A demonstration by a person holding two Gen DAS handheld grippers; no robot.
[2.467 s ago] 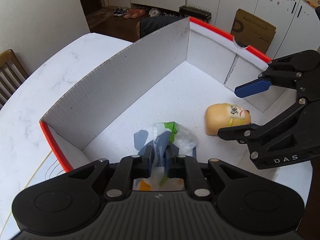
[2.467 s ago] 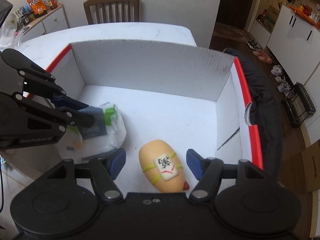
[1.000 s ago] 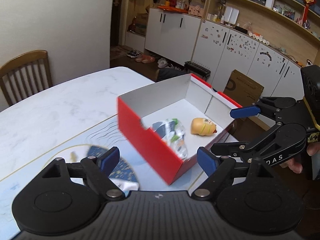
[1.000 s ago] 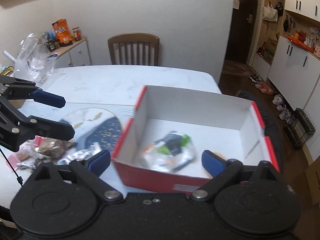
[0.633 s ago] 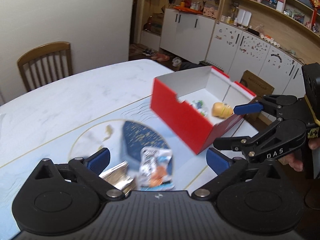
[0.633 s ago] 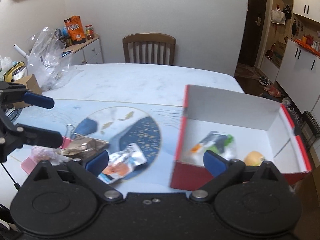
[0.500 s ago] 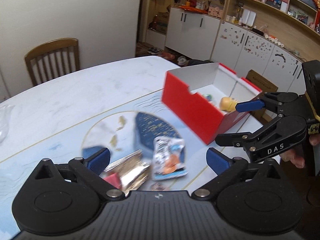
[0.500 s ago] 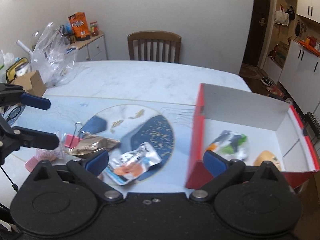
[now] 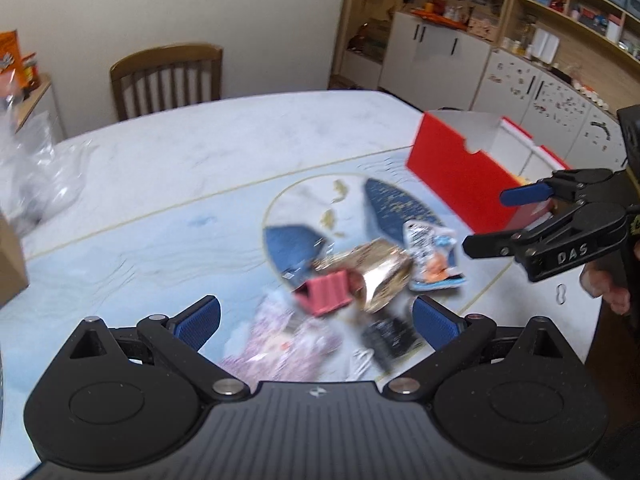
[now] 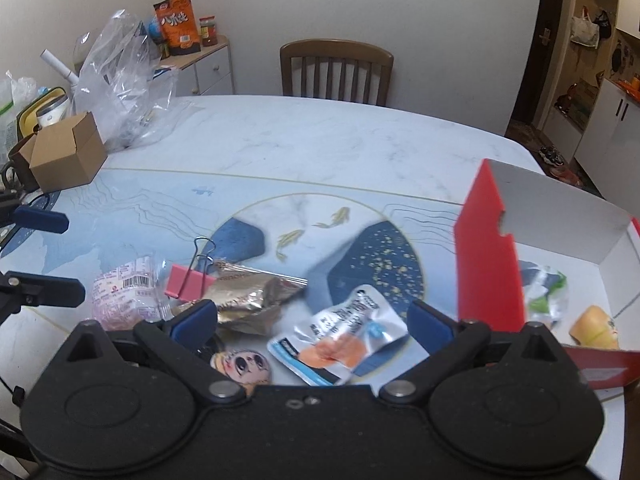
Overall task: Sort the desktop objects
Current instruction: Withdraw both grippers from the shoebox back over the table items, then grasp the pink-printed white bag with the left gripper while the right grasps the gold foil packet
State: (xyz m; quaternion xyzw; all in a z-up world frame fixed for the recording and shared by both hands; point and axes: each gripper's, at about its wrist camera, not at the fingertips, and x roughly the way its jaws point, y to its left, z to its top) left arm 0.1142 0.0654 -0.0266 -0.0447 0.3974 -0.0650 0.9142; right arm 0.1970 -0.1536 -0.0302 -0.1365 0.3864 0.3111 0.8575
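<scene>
Left gripper (image 9: pixel 316 320): jaws just opened wide, empty, above pink binder clip (image 9: pixel 326 292). Right gripper (image 10: pixel 312 316): jaws wide, empty, white-orange snack packet (image 10: pixel 340 340) lay between them.

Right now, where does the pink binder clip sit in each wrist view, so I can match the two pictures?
Left wrist view: pink binder clip blurred, low centre, just left of the gold foil packet.
Right wrist view: clip left of centre, wire handles up-left, overlapping the foil packet's left end.
Shared landmark: red box, right side in both.
</scene>
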